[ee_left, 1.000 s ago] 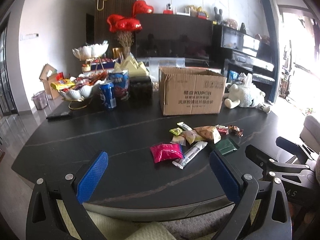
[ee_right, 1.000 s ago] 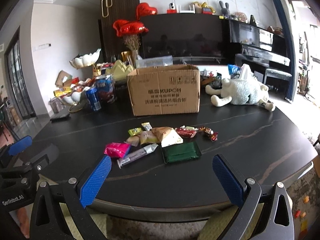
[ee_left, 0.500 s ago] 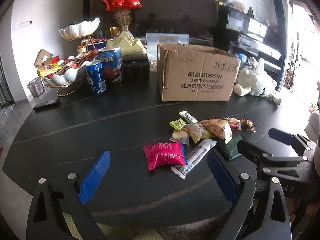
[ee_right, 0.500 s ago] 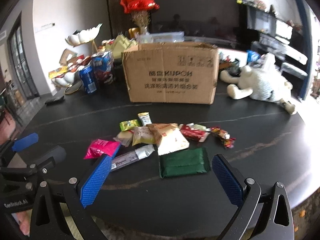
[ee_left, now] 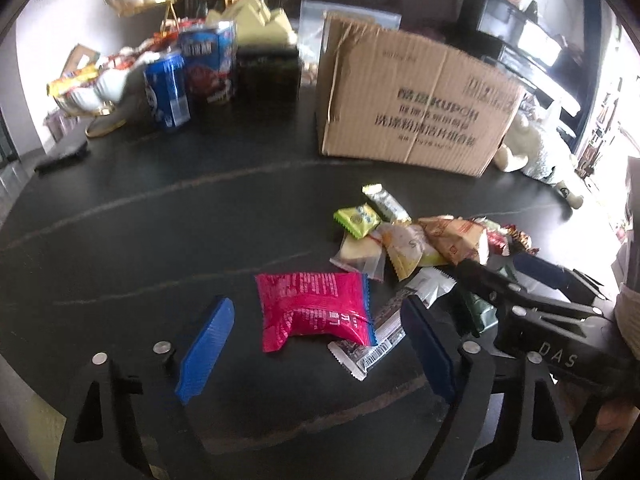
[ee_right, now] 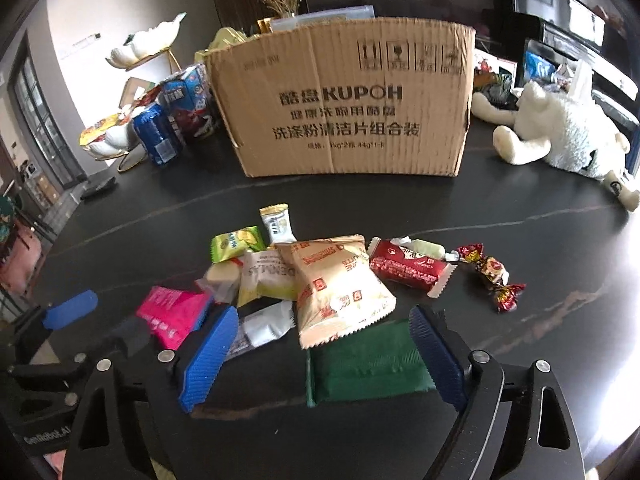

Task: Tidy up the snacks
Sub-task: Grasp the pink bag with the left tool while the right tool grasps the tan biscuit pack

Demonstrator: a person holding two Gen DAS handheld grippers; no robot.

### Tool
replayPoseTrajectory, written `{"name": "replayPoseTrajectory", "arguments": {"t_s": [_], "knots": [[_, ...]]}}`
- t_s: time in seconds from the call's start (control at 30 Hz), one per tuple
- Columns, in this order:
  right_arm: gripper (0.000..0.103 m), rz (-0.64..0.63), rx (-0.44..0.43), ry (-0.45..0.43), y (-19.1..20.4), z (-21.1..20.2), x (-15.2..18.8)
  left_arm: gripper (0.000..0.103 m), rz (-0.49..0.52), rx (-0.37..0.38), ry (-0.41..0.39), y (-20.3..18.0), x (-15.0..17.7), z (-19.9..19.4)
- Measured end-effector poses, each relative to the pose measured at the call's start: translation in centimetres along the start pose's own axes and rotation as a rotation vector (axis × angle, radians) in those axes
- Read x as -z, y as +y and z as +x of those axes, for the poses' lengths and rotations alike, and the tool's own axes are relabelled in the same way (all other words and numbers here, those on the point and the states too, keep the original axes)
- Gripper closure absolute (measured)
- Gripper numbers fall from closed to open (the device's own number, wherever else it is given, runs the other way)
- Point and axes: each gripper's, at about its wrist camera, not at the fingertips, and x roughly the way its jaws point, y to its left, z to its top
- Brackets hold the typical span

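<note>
Left wrist view: both grippers' jaws closing, apparently untouching, left gripper [ee_left: 316, 344] around pink packet [ee_left: 316, 308], right gripper [ee_right: 320, 354] around green packet [ee_right: 368, 364].

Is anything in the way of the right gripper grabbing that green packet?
Partly: a beige snack bag overlaps the flat green packet's far edge. The right gripper, its jaws closing, otherwise straddles it unobstructed.

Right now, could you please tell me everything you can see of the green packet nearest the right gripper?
The green packet is a flat, dark green rectangular pouch with a matte, finely textured wrapper and a crimped left edge. It lies flat on the black table, sealed as far as shows. The beige snack bag overlaps its far edge. It sits between the pads of the closing right gripper, not yet pressed.
</note>
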Motion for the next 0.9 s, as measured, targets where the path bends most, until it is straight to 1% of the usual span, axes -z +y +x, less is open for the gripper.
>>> {"name": "replayPoseTrajectory", "arguments": {"t_s": [0.1, 0.2, 0.33, 0.4, 0.43, 0.53, 0.6, 0.67, 0.73, 0.77, 0.8, 0.9], "knots": [[0.018, 0.001, 0.008, 0.009, -0.3, 0.9, -0.2, 0.023, -0.016, 0.023, 0.034, -0.3, 0.0, 1.2], [0.02, -0.004, 0.012, 0.017, -0.4, 1.6, -0.2, 0.024, -0.023, 0.023, 0.049, -0.4, -0.1, 2.1], [0.022, -0.009, 0.017, 0.026, -0.6, 2.4, -0.4, 0.03, -0.044, 0.031, 0.08, -0.2, -0.1, 3.2], [0.024, -0.014, 0.023, 0.023, -0.5, 2.7, -0.5, 0.035, -0.048, 0.033, 0.091, -0.1, 0.0, 3.6], [0.026, -0.016, 0.027, 0.026, -0.5, 2.8, -0.5, 0.037, -0.053, 0.039, 0.099, 0.0, 0.0, 3.7], [0.041, -0.009, 0.032, 0.034, -0.6, 3.2, -0.4, 0.039, -0.056, 0.058, 0.106, 0.1, -0.2, 3.8], [0.044, -0.012, 0.037, 0.027, -0.6, 3.2, -0.3, 0.042, -0.051, 0.057, 0.1, 0.1, -0.2, 3.8], [0.047, -0.015, 0.039, 0.019, -0.5, 3.1, -0.2, 0.052, -0.051, 0.065, 0.101, 0.1, -0.3, 3.9], [0.048, -0.019, 0.046, 0.008, -0.4, 2.9, -0.1, 0.054, -0.046, 0.068, 0.092, 0.0, -0.4, 3.9], [0.059, -0.025, 0.047, 0.005, -0.3, 2.8, -0.1, 0.055, -0.043, 0.068, 0.089, 0.0, -0.4, 3.9], [0.063, -0.031, 0.058, -0.009, -0.2, 2.5, -0.1, 0.055, -0.042, 0.067, 0.08, 0.0, -0.5, 3.8], [0.065, -0.037, 0.066, -0.026, 0.0, 2.0, -0.2, 0.056, -0.029, 0.051, 0.061, 0.0, -0.6, 3.6]]}}
